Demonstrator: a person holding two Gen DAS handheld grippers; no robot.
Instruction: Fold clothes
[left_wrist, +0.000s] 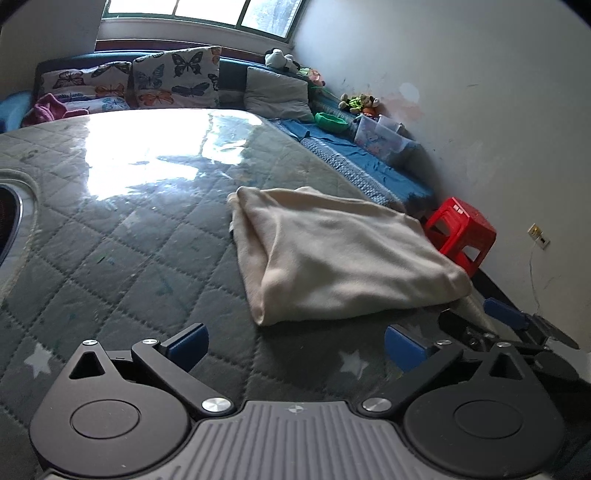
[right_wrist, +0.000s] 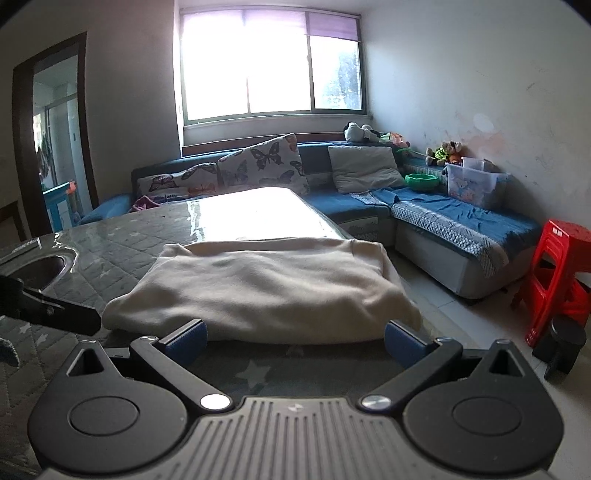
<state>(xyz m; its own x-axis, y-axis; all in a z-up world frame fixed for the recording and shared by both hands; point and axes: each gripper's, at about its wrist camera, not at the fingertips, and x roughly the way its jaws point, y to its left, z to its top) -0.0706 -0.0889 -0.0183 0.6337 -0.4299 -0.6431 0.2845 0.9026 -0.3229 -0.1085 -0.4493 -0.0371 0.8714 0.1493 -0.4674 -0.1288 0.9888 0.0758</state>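
Note:
A cream garment lies folded into a thick rectangle on the quilted grey-green table cover, near the table's right edge. My left gripper hovers open just short of the garment's near left corner, nothing between its blue pads. In the right wrist view the same folded garment fills the middle, and my right gripper stands open right at its near edge, empty. The right gripper's fingers show at the far right of the left wrist view, beside the garment's near right corner.
A round metal basin is sunk into the table at the left. A red plastic stool and a dark cylinder stand on the floor to the right. A blue corner sofa with cushions, toys and a clear box lines the walls.

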